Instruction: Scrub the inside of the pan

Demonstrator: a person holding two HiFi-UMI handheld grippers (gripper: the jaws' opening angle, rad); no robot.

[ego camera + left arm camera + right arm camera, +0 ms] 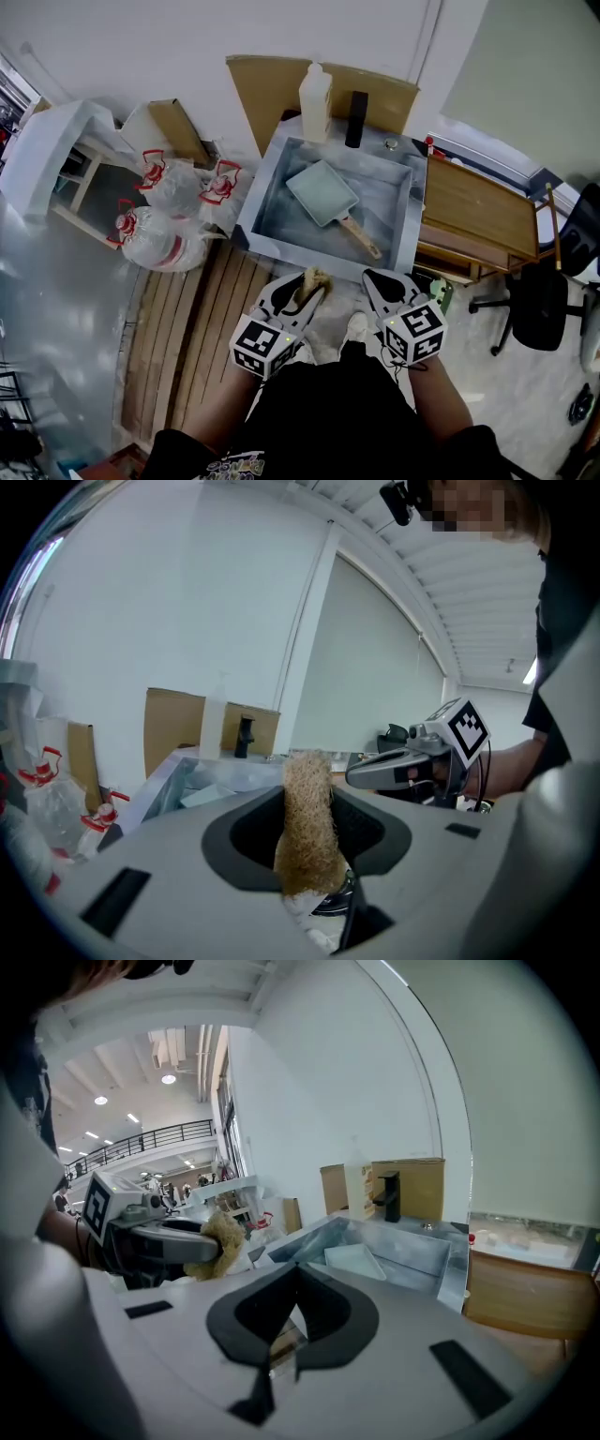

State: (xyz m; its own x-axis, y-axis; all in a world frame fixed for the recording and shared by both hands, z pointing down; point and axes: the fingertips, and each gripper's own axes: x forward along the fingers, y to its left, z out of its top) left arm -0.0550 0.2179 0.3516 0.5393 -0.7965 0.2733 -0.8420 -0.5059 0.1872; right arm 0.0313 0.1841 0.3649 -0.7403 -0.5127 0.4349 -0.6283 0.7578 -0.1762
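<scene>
A pale green rectangular pan [322,193] with a wooden handle [361,238] lies in the steel sink [270,169], handle toward me. My left gripper [307,286] is shut on a tan fibrous scrubber [313,280] and hangs in front of the sink, short of its near rim. In the left gripper view the scrubber [307,825] stands upright between the jaws. My right gripper [382,287] is shut and holds nothing, level with the left one. The pan [354,1260] also shows in the right gripper view, ahead of the shut jaws.
A white bottle [315,101] and a black faucet [355,119] stand at the sink's back rim. A wooden table [478,208] adjoins the sink on the right. Tied plastic bags [169,225] lie to the left. An office chair [534,302] stands at far right.
</scene>
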